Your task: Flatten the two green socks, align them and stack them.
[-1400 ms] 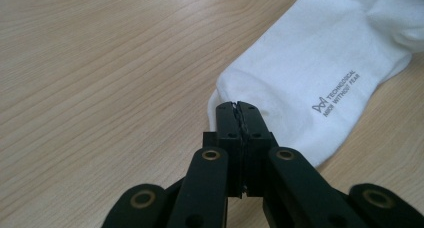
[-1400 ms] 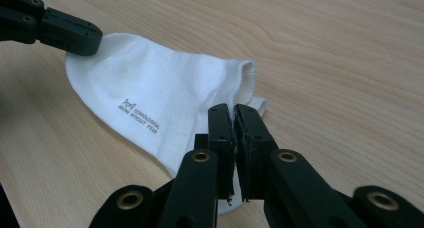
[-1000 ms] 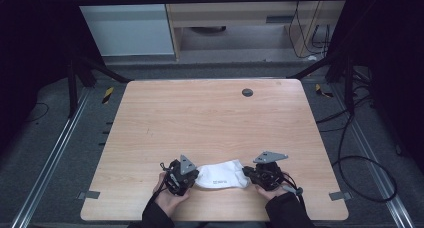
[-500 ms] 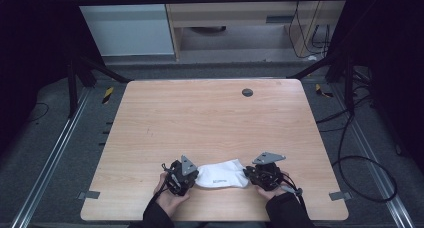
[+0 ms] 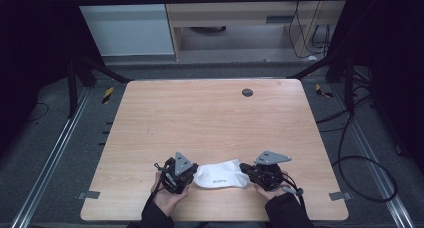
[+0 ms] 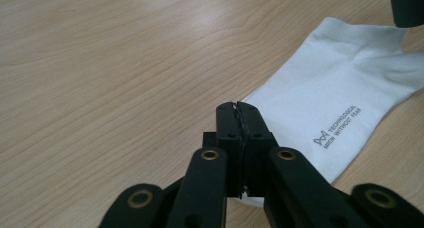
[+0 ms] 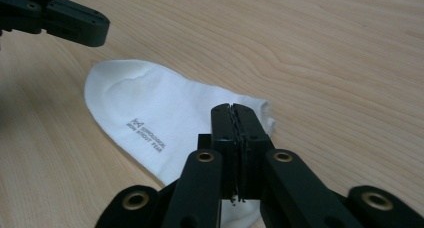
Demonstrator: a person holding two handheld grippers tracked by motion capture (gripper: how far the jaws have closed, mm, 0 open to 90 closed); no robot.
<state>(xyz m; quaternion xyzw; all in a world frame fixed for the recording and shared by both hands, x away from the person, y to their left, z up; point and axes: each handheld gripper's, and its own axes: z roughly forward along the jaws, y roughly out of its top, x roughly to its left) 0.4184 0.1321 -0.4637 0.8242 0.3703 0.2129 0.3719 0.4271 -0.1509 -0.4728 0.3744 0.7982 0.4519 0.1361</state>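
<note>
A white sock (image 5: 220, 175) with small grey lettering lies flat near the front edge of the wooden table (image 5: 210, 123). My left gripper (image 5: 194, 176) sits at its left end, the toe, and my right gripper (image 5: 245, 169) at its right end, the cuff. In the left gripper view the left gripper (image 6: 237, 108) has its jaws pressed together over the edge of the sock (image 6: 340, 88). In the right gripper view the right gripper (image 7: 232, 109) is likewise shut over the cuff of the sock (image 7: 150, 103). Both pairs of jaws have just been closing; I see no cloth between the pads.
A dark round grommet (image 5: 247, 92) sits in the table's far side. Black frame posts stand off both far corners, and cables (image 5: 350, 153) trail on the floor to the right. A cabinet stands behind the table.
</note>
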